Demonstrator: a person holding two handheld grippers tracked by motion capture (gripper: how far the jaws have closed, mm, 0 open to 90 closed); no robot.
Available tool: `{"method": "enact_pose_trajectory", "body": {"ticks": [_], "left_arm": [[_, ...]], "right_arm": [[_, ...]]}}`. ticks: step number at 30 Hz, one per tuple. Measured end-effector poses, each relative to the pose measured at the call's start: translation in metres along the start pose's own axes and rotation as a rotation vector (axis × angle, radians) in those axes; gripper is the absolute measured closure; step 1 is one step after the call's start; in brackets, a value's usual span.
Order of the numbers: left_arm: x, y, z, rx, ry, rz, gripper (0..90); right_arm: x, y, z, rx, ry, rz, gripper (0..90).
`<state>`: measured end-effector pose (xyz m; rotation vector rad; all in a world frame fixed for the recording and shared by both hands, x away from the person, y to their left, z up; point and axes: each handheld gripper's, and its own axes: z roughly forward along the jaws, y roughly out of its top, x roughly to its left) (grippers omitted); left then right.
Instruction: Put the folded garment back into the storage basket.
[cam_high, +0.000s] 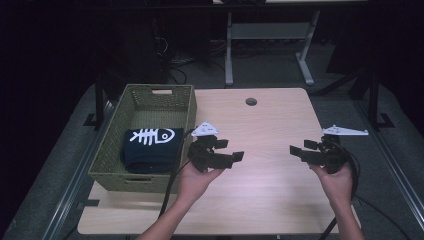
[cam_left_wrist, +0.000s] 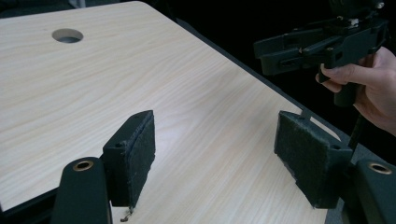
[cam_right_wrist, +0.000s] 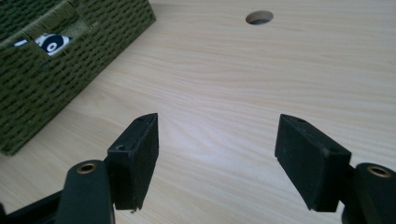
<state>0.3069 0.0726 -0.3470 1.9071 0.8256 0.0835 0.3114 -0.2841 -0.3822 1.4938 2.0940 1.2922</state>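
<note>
Folded navy cloth (cam_high: 150, 147) printed with a white fish skeleton lies inside the green woven basket (cam_high: 111, 145) at the table's (cam_high: 270, 130) left edge. Both grippers, left (cam_high: 227, 150) and right (cam_high: 300, 149), hover spread and empty over bare wood, probably resting. Through the basket's handle slot, the right gripper view glimpses the print (cam_right_wrist: 51, 41); the left gripper view catches the other hand (cam_left_wrist: 369, 81).

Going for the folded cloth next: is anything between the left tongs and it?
Yes. The basket's near-side wall stands between the left tongs and the dark fish-print cloth, which lies inside the basket. Nothing covers it from above.
</note>
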Motion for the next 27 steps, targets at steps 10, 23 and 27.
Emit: {"method": "enact_pose_trajectory", "body": {"ticks": [10,23,27], "left_arm": [[-0.012,-0.018,0.015,0.032,-0.034,0.011,29.0],[-0.027,-0.062,0.033,0.094,-0.097,0.018,28.7],[-0.033,-0.082,0.027,0.086,-0.124,0.06,28.8]], "right_arm": [[-0.014,-0.021,-0.006,0.019,-0.042,0.021,30.1],[-0.023,-0.036,-0.019,-0.018,-0.051,0.015,28.9],[-0.015,-0.054,-0.033,-0.077,-0.033,-0.019,25.0]]}}
